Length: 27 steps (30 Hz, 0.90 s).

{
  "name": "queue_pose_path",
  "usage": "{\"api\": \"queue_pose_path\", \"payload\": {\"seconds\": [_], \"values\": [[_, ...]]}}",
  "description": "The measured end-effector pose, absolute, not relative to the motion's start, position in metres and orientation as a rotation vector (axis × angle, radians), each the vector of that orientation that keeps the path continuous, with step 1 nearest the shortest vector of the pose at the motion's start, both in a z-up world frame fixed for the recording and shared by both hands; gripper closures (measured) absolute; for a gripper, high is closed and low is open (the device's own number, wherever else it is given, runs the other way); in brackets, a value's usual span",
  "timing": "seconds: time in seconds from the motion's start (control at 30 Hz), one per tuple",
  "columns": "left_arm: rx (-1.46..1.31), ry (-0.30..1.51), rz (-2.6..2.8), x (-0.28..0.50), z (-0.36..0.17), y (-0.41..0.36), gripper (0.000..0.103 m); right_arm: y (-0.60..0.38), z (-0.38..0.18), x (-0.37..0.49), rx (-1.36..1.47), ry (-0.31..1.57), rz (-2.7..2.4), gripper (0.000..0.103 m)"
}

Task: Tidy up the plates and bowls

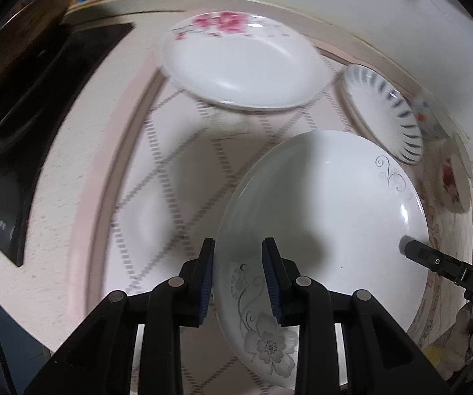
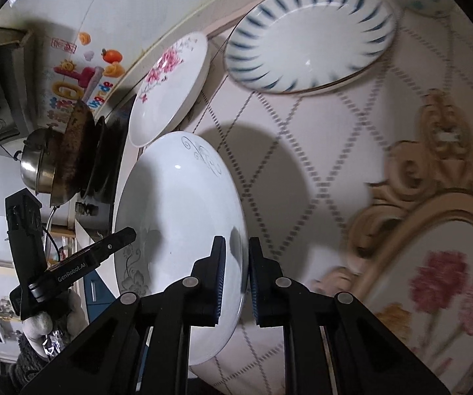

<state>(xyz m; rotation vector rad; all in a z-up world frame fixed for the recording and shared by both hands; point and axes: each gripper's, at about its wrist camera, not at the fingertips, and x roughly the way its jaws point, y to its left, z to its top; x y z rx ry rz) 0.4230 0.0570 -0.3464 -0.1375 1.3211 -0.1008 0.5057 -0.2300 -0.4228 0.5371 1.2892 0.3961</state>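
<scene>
A white plate with grey flowers (image 1: pixel 322 217) is held tilted above the table, gripped at opposite rims by both grippers. My left gripper (image 1: pixel 238 283) is shut on its near rim. My right gripper (image 2: pixel 236 278) is shut on the other rim of the same plate (image 2: pixel 177 217). The right gripper's finger shows in the left wrist view (image 1: pixel 434 260); the left gripper's finger shows in the right wrist view (image 2: pixel 104 250). A pink-flowered plate (image 1: pixel 243 65) (image 2: pixel 167 89) and a blue-striped plate (image 1: pixel 384 108) (image 2: pixel 309 36) lie farther back.
The table has a pale diamond-patterned cloth (image 1: pixel 170 164) with an ornate border (image 2: pixel 434 151). A red-flowered dish (image 1: pixel 450 177) sits at the right. A black stove (image 1: pixel 22 115) with pans (image 2: pixel 71 151) and a steel pot (image 2: pixel 35 164) is at the left.
</scene>
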Motion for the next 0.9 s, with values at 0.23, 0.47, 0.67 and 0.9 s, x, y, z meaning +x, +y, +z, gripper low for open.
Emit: {"api": "queue_pose_path", "payload": {"seconds": [0.23, 0.47, 0.67, 0.9], "values": [[-0.072, 1.339, -0.203, 0.427, -0.360, -0.011, 0.077, -0.293, -0.419, 0.482, 0.565, 1.269, 0.309, 0.088], [0.005, 1.363, -0.255, 0.436, -0.375, -0.059, 0.077, -0.344, -0.434, 0.462, 0.612, 1.273, 0.220, 0.088], [0.053, 1.358, -0.268, 0.442, -0.376, -0.084, 0.077, -0.364, -0.444, 0.453, 0.642, 1.266, 0.178, 0.088], [0.082, 1.360, -0.261, 0.446, -0.379, -0.101, 0.077, -0.378, -0.448, 0.449, 0.664, 1.255, 0.165, 0.088]]}}
